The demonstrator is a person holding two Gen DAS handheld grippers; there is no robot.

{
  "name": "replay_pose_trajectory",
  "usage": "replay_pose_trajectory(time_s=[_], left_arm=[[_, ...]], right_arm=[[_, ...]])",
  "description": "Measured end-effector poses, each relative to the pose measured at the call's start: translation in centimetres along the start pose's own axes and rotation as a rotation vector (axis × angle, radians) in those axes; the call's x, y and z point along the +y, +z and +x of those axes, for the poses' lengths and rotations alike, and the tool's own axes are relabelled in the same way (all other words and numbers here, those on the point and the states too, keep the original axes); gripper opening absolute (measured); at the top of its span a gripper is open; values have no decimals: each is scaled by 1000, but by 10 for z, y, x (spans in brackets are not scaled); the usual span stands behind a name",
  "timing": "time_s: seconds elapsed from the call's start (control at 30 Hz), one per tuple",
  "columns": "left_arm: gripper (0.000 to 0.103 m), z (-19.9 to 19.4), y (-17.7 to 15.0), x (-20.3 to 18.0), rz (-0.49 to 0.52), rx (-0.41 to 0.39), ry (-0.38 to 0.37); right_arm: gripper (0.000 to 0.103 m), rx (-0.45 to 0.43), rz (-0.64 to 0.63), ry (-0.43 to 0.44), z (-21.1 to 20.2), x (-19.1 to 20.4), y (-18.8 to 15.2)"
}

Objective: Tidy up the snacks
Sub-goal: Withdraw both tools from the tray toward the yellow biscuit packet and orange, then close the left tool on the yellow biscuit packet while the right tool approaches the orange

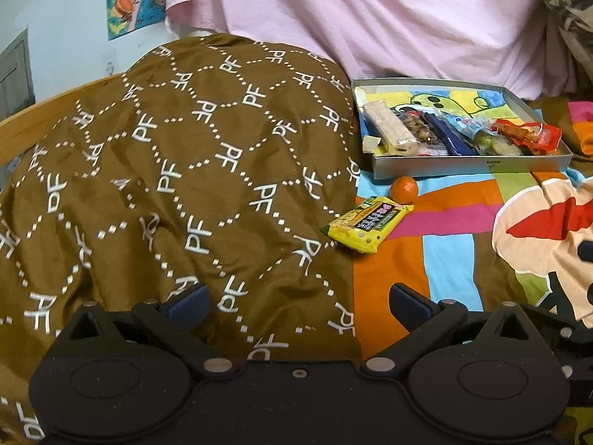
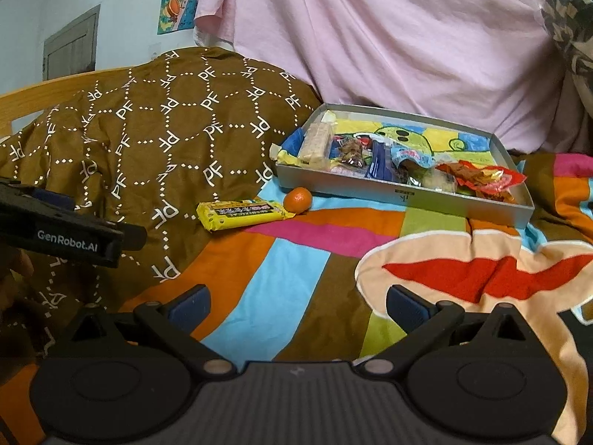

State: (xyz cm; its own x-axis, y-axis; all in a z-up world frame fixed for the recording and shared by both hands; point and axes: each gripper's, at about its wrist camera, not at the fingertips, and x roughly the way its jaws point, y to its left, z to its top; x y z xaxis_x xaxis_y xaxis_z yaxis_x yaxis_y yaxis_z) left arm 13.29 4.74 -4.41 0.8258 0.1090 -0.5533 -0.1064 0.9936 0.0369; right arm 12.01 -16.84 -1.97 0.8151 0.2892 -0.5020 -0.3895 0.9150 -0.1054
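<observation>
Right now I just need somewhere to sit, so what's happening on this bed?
A person is sorting snacks into a grey tray on the bedspread. Most wrapped snacks already lie in it. A yellow packet and a small orange are outside it, lying in front of its near wall beside the brown quilt. The left gripper and right gripper are both open and hold nothing, back from the snacks.

Two low wrist views along the bedspread, both facing the shared snack tray from near.
</observation>
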Motion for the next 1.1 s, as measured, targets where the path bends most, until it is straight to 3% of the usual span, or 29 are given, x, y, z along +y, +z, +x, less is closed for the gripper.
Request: replay_pose_trajectory(time_s=[0.3, 0.67, 0.93, 1.1], left_arm=[[102, 14, 18, -14, 63, -17, 2], [102, 39, 40, -35, 226, -58, -21], [102, 67, 46, -42, 350, -32, -81], [102, 85, 48, -42, 376, -13, -116]], right_arm=[[103, -25, -24, -3, 15, -14, 17], [103, -57, -72, 17, 43, -30, 32], [103, -43, -10, 106, 82, -48, 45], [103, -43, 13, 166, 104, -55, 54]])
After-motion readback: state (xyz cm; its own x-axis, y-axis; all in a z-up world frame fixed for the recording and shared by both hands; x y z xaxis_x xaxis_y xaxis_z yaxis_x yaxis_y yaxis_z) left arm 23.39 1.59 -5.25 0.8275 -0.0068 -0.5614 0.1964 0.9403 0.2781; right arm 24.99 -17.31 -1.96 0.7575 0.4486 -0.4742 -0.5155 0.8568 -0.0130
